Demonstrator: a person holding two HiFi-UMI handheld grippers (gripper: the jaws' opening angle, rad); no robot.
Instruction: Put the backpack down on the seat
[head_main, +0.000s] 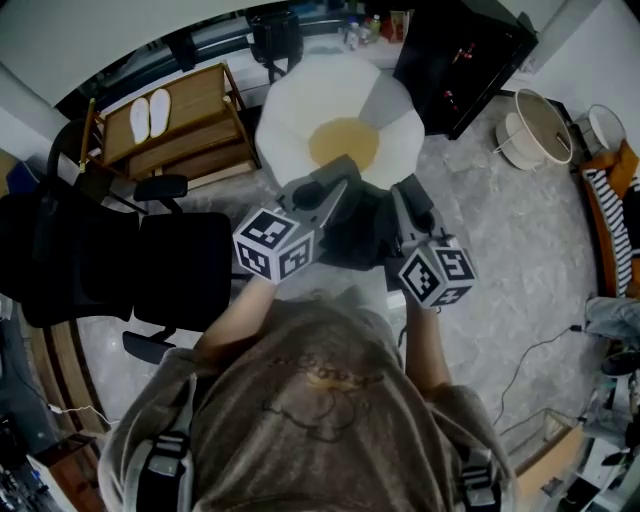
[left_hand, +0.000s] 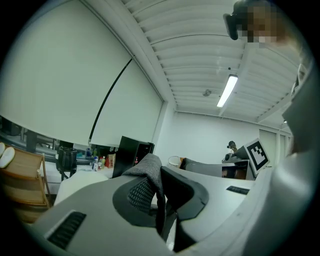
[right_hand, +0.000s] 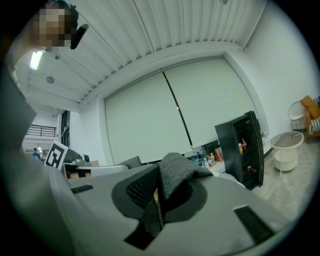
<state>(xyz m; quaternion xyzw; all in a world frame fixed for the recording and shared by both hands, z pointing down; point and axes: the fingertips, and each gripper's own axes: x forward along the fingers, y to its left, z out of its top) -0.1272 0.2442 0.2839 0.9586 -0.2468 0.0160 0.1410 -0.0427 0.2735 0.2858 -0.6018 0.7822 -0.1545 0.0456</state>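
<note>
Dark grey fabric backpack (head_main: 355, 238) hangs between the two grippers. Left gripper (head_main: 335, 190) and right gripper (head_main: 410, 200): fingers clenched on its woven top edge, one to each side. Round white cushioned seat with yellow centre (head_main: 300, 115) lies straight ahead, just beyond the fingers. Both hands look about equally near.

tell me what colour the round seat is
The seat is white with a yellow centre, clearest in the head view.

blk chair (head_main: 185, 270), wood rack (head_main: 185, 110), drinks fridge (head_main: 465, 60)
</note>
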